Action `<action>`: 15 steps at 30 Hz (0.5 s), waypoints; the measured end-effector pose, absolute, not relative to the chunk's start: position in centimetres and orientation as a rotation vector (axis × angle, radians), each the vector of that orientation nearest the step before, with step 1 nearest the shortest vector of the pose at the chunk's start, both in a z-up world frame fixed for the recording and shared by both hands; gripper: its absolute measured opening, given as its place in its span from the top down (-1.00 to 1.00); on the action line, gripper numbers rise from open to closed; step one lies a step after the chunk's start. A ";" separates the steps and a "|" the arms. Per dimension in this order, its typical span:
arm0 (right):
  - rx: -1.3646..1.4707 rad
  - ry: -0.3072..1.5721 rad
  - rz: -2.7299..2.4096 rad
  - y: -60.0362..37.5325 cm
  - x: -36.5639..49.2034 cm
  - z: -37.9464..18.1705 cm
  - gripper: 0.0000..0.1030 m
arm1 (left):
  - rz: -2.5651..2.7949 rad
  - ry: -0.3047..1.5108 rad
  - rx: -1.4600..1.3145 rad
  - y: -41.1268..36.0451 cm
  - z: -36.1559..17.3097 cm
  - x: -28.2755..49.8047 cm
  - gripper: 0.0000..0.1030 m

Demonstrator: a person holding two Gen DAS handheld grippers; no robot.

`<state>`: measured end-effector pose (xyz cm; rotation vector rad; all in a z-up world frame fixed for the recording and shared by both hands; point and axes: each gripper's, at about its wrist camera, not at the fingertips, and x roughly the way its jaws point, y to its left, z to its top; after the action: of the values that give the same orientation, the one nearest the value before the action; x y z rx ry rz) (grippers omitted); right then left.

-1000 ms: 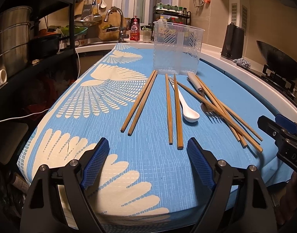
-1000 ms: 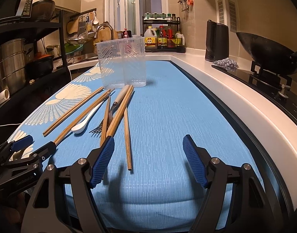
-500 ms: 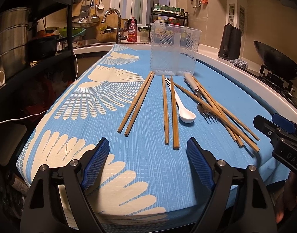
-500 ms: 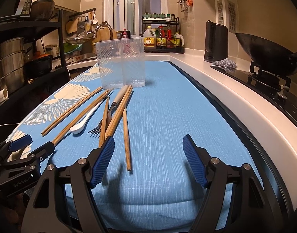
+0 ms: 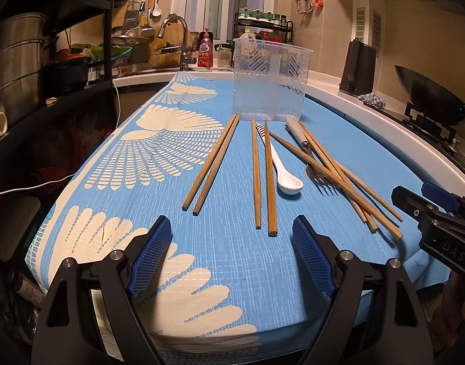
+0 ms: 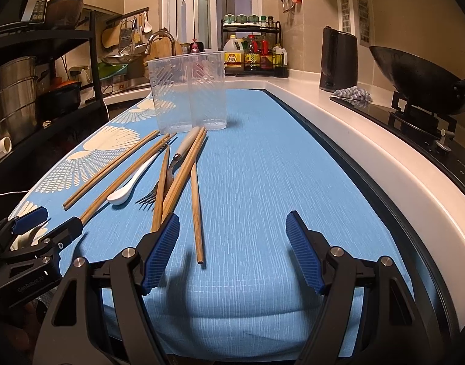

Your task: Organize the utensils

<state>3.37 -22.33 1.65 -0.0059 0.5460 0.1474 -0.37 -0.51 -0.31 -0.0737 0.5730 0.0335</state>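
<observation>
Several wooden chopsticks (image 5: 264,173) lie on the blue cloth (image 5: 159,164), along with a white spoon (image 5: 285,176) and a fork (image 5: 319,173) partly under crossed chopsticks. A clear plastic utensil holder (image 5: 270,82) stands upright behind them. My left gripper (image 5: 230,243) is open and empty, just short of the near chopstick ends. In the right wrist view the chopsticks (image 6: 196,200), spoon (image 6: 126,190), fork (image 6: 154,194) and holder (image 6: 188,91) show too. My right gripper (image 6: 232,237) is open and empty, with one chopstick end between its fingers.
A black rack with steel pots (image 5: 16,60) stands at the left. A sink and tap (image 5: 174,36) are at the back. A black kettle (image 6: 338,60), a wok (image 6: 421,82) on the stove and a white counter edge (image 6: 384,164) run along the right.
Both grippers have crept slightly forward toward the utensils. Both stay open. Nothing on the cloth has moved.
</observation>
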 end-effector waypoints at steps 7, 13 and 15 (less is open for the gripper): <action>-0.006 0.544 0.147 -22.3 3.4 1.7 -0.40 | 0.022 0.566 -0.079 -0.4 -0.1 -0.6 -0.55; -0.010 0.541 0.151 -22.2 3.2 1.8 -0.40 | 0.016 0.564 -0.079 -0.5 -0.1 -0.6 -0.50; -0.010 0.540 0.154 -22.1 3.2 1.9 -0.40 | 0.010 0.563 -0.082 -0.5 -0.1 -0.6 -0.42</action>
<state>3.17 -22.13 1.86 -0.0101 0.5396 0.1539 -0.60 -0.48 -0.08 -0.0815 0.5628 0.0099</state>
